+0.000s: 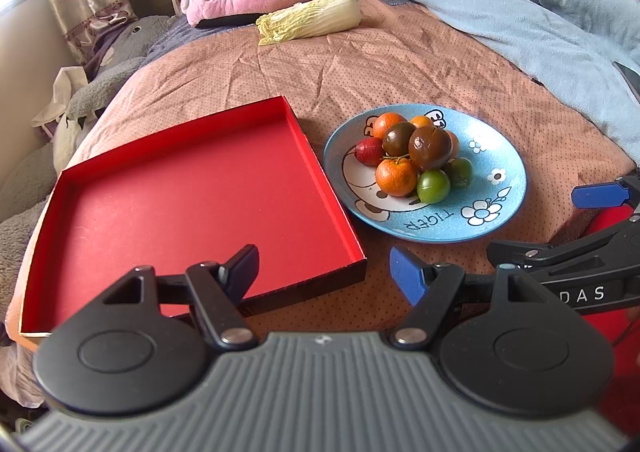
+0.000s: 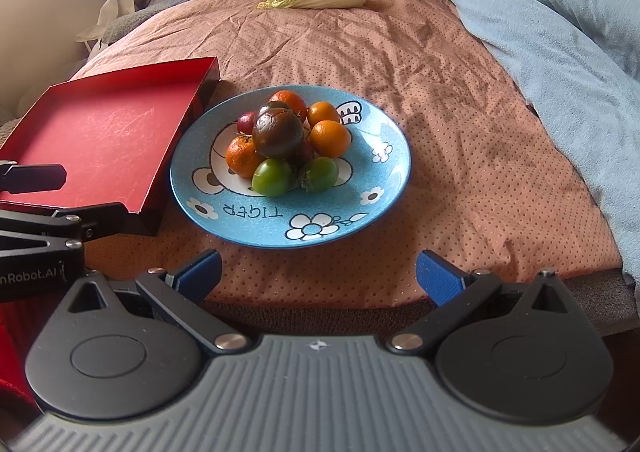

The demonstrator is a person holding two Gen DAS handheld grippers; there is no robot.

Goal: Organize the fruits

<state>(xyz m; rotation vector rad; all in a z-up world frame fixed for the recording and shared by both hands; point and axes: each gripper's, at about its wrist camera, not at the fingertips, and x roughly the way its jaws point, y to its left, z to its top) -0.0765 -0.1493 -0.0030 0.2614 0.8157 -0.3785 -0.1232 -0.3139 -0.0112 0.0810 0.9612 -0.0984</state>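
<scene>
The spread, empty left gripper point(image 1: 324, 272) hovers over the red tray's point(image 1: 192, 187) near edge, beside the blue plate point(image 2: 384, 187) lettered "TIGER" holding the piled fruits point(image 2: 284, 143), before which the right gripper point(image 2: 318, 272) gapes empty.

Red tray point(image 1: 192, 207): floor bare, open above. Blue plate point(image 2: 384, 187): fruit heaped centrally, rim bare, just beside tray.

Both units share one build: left claw point(image 1: 324, 272) and right claw point(image 2: 318, 276) each have a grey ribbed housing, two black round-ended link plates with silver pivot screws, blue finger pads point(image 2: 438, 278), and white lettering on the black side bodies.
</scene>
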